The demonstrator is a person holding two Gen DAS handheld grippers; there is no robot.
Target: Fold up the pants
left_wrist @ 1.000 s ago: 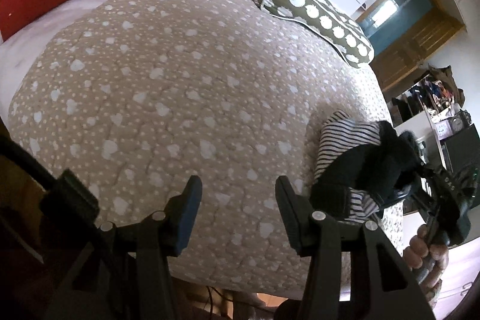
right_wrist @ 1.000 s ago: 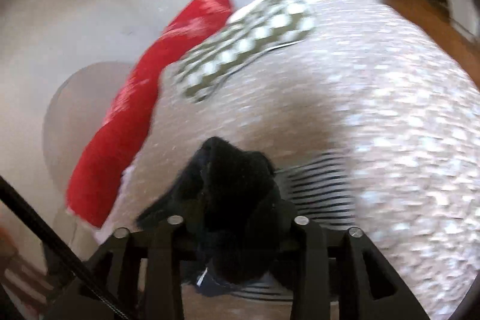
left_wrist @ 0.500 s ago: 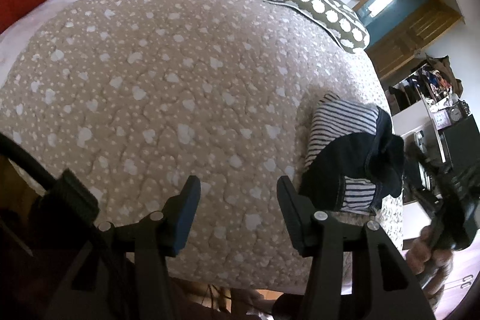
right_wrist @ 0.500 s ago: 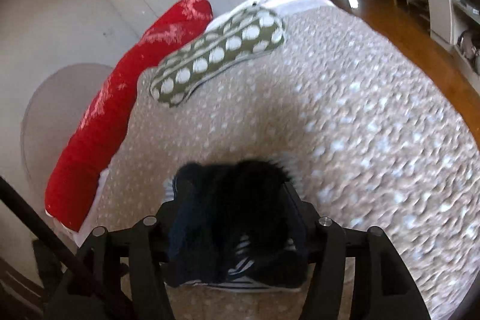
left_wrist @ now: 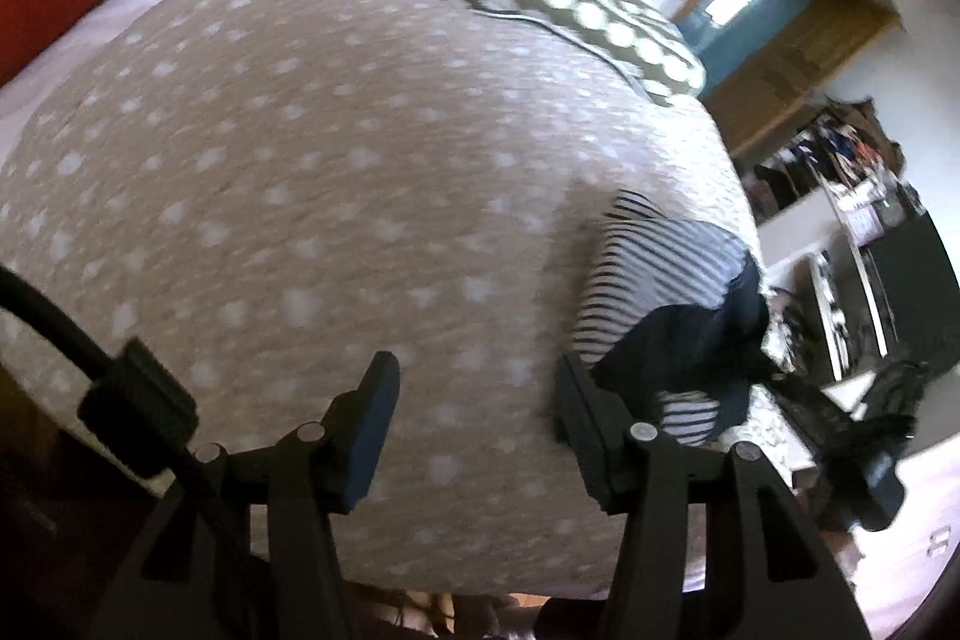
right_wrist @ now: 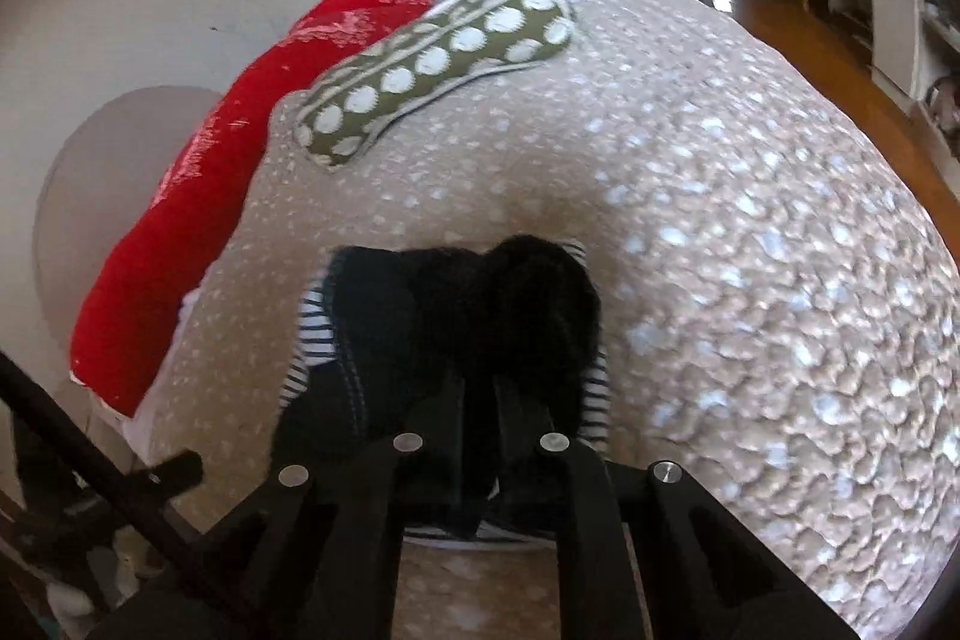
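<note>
Covering the whole scene, a dotted beige bedspread point(left_wrist: 300, 172) carries a green spotted pillow point(right_wrist: 438, 64) near a red cushion point(right_wrist: 198, 196). Dark pants point(right_wrist: 456, 322) lie bunched on striped clothing point(left_wrist: 648, 274). Right gripper point(right_wrist: 480, 400) fingers pinch the pants; left gripper point(left_wrist: 474, 412) fingers stay spread, holding nothing.

Clothes point(left_wrist: 654, 292), pillow point(right_wrist: 438, 64) on bed point(left_wrist: 300, 160)

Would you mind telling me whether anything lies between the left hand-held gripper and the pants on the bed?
Nothing visible does. Only bare dotted bedspread separates the open left hand-held gripper from the dark pants, which lie bundled on a striped garment just to its right.
</note>
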